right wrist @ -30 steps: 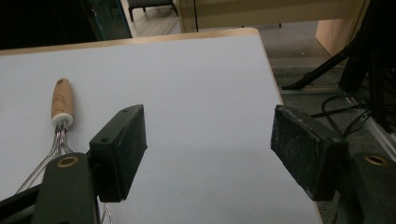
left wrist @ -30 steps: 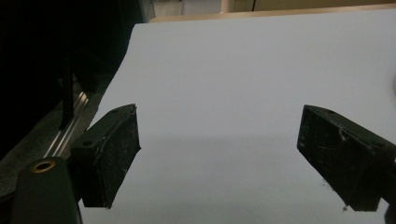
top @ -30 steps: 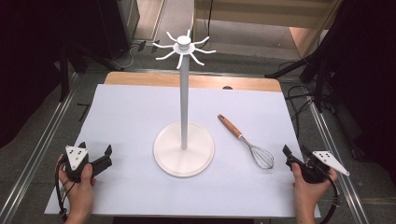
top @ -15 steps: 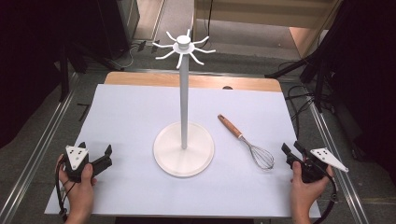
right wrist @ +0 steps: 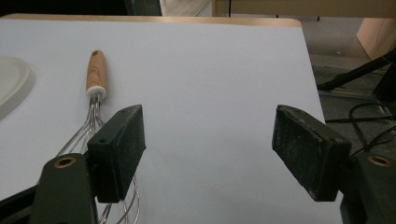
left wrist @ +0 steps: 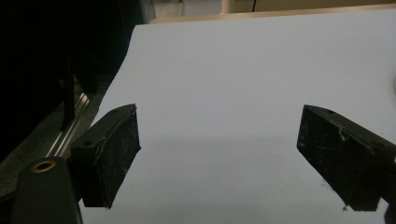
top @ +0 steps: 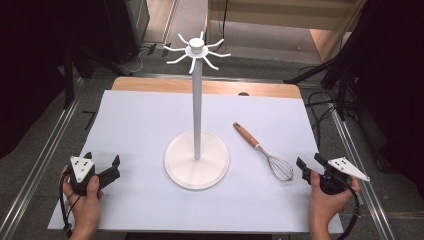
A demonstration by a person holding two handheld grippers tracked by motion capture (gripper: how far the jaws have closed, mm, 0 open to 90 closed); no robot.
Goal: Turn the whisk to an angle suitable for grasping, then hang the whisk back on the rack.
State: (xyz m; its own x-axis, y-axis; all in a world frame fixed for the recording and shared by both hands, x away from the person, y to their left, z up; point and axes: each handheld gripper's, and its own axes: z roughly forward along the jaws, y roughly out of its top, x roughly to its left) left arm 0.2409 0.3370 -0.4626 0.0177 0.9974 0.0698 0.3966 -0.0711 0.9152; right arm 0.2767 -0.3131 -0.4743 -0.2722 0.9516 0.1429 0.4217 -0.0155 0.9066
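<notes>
- Whisk [top: 263,153] lies flat on the white sheet [top: 140,120] in the high view, to the right of the stand's round base [top: 197,160], wooden handle pointing away toward the far edge and wire loops toward the person.
- High view also: the white stand [top: 197,100] rises upright at the sheet's centre, with curved hooks spreading from its top. The left gripper [top: 109,169] is held in the left hand [top: 86,200] near the sheet's front left corner, jaws apart. The right gripper [top: 308,163] is held in the right hand [top: 325,202] at the sheet's front right edge, just beside the whisk's wire end, jaws apart.
- Left gripper view: the left gripper [left wrist: 219,158] has its two black jaws spread wide over bare white sheet [left wrist: 243,70], nothing between them.
- Right gripper view: the right gripper [right wrist: 208,151] has its jaws wide apart and empty. The whisk [right wrist: 95,93] lies at the left, its wires running behind the left jaw. The stand base [right wrist: 14,86] shows at the left edge.
</notes>
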